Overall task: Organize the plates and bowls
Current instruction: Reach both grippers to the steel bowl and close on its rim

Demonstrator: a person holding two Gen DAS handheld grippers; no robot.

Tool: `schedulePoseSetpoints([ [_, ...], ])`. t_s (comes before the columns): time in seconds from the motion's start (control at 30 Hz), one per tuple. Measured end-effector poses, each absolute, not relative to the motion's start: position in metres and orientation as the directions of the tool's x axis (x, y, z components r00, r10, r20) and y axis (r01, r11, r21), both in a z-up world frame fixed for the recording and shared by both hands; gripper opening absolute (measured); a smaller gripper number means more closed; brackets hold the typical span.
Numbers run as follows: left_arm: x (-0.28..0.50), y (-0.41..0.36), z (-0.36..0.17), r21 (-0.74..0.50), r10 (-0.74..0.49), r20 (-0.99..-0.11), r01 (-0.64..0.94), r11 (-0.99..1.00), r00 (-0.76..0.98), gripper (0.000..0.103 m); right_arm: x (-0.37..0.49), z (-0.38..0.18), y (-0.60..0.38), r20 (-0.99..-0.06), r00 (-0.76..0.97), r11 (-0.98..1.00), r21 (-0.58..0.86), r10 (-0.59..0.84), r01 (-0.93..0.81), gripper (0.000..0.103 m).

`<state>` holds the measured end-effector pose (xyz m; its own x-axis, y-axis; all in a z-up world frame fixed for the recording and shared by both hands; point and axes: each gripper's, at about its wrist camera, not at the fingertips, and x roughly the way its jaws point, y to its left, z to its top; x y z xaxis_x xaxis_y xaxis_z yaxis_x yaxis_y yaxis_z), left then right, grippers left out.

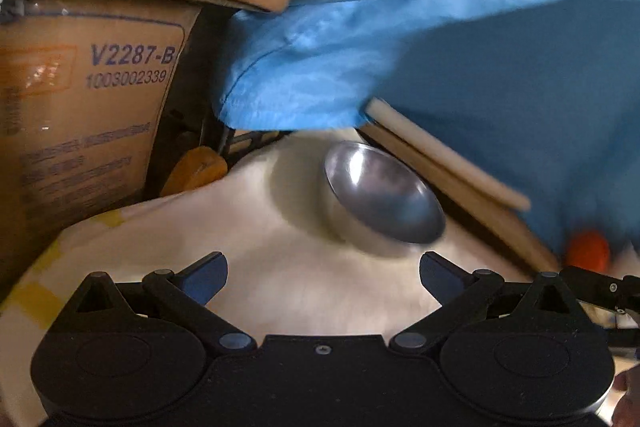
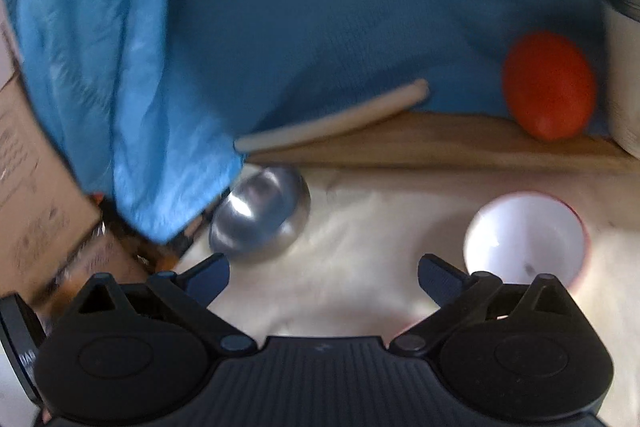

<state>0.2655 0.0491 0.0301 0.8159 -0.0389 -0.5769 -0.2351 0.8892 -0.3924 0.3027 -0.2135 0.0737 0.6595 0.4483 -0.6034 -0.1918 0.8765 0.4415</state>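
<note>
A steel bowl (image 1: 382, 195) lies tilted on the white cloth (image 1: 280, 259), its mouth turned toward me. My left gripper (image 1: 323, 277) is open and empty, just short of the bowl. In the right wrist view the steel bowl (image 2: 260, 215) sits ahead to the left and a white bowl with a red rim (image 2: 524, 239) stands upright at the right. My right gripper (image 2: 323, 277) is open and empty between the two bowls, touching neither.
A blue cloth (image 1: 440, 27) hangs behind and over the table. Cardboard boxes (image 1: 92, 99) stand at the left. A pale stick (image 2: 332, 123) lies on a wooden ledge (image 2: 440, 147), with an orange ball (image 2: 550, 85) and a white container (image 2: 624, 67) at the right.
</note>
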Motion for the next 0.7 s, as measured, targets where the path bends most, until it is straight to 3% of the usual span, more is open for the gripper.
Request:
schedulePoseSetpoints([
  [0.3, 0.318, 0.052, 0.017, -0.416, 0.029, -0.607, -0.348, 0.840, 0.794, 0.102, 0.371, 0.056, -0.185, -0.624, 0.624, 0.863, 0.474, 0.470, -0.177, 0.102],
  [0.7, 0.343, 0.051, 0.010, -0.394, 0.051, -0.597, -0.348, 0.850, 0.801, 0.102, 0.391, 0.036, -0.164, -0.651, 0.610, 0.879, 0.442, 0.452, -0.181, 0.085],
])
